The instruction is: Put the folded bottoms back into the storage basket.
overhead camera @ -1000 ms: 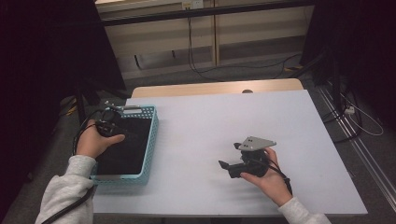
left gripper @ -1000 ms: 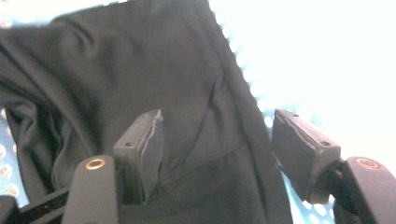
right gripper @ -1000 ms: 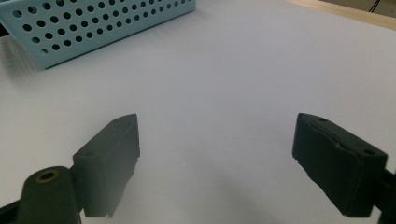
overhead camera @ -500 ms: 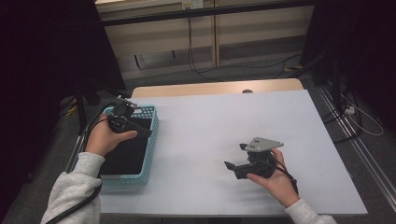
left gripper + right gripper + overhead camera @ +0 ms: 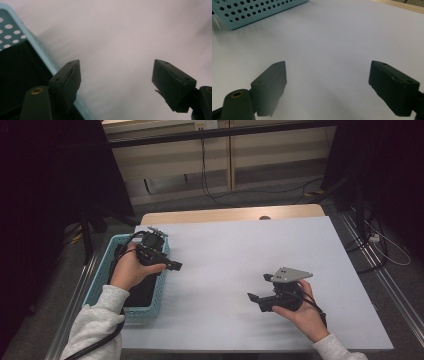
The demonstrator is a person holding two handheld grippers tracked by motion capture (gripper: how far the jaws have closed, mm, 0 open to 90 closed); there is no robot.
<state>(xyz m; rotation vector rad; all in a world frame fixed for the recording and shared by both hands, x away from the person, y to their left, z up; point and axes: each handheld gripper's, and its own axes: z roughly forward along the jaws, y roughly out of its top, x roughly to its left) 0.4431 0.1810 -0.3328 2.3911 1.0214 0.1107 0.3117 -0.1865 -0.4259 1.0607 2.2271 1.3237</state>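
A teal perforated basket [image 5: 102, 281] stands at the table's left edge with a flat black thing [image 5: 142, 290] lying in it. My left gripper [image 5: 176, 266] hovers over the basket's right rim, pointing out over the white table [image 5: 235, 245]. Its jaws have just been opening and nothing is between them. In the left gripper view the left gripper [image 5: 116, 65] frames bare table, with the basket rim [image 5: 45, 55] at the left. My right gripper [image 5: 257, 288] is held low over the table's right half, pointing left, open and empty. In the right gripper view the right gripper [image 5: 328, 63] faces the basket [image 5: 249, 10] far off.
A wooden strip [image 5: 225, 215] borders the table's far edge. Beyond it are a floor with cables [image 5: 210, 180] and dark stands on both sides. The person's grey sleeve [image 5: 95, 325] comes in at the lower left.
The left hand has moved right, from over the basket's inside to its right rim, and its jaws stand wider. The right hand has drifted slightly right.
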